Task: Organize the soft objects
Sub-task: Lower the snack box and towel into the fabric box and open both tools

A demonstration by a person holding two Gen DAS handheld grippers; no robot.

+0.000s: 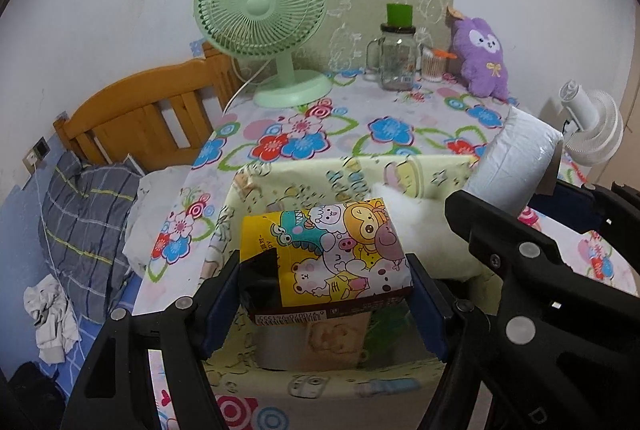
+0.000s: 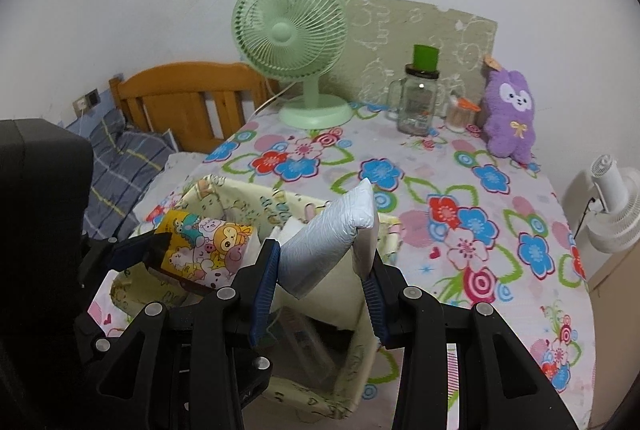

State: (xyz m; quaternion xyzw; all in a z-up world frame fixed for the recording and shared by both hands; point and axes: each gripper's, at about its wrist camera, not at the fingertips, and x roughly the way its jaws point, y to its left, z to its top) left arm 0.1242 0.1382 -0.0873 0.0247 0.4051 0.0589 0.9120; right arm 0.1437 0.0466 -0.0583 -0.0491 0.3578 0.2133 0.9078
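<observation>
My left gripper (image 1: 324, 294) is shut on a cartoon-printed tissue pack (image 1: 332, 254) and holds it over the pale yellow fabric basket (image 1: 288, 177). My right gripper (image 2: 322, 270) is shut on a white wrapped tissue pack (image 2: 332, 234), tilted, over the same basket (image 2: 224, 189). The cartoon pack (image 2: 208, 246) shows at the left in the right wrist view, the white pack (image 1: 516, 165) at the right in the left wrist view. A purple plush toy (image 2: 510, 109) sits upright at the table's far right, also in the left wrist view (image 1: 484, 57).
A green desk fan (image 2: 292, 37), a glass jar with a green lid (image 2: 420, 101) and a small cotton-swab cup (image 2: 460, 115) stand at the table's back. A white fan (image 2: 612, 205) stands off the right edge. A wooden bed (image 1: 144, 117) with a pillow lies left.
</observation>
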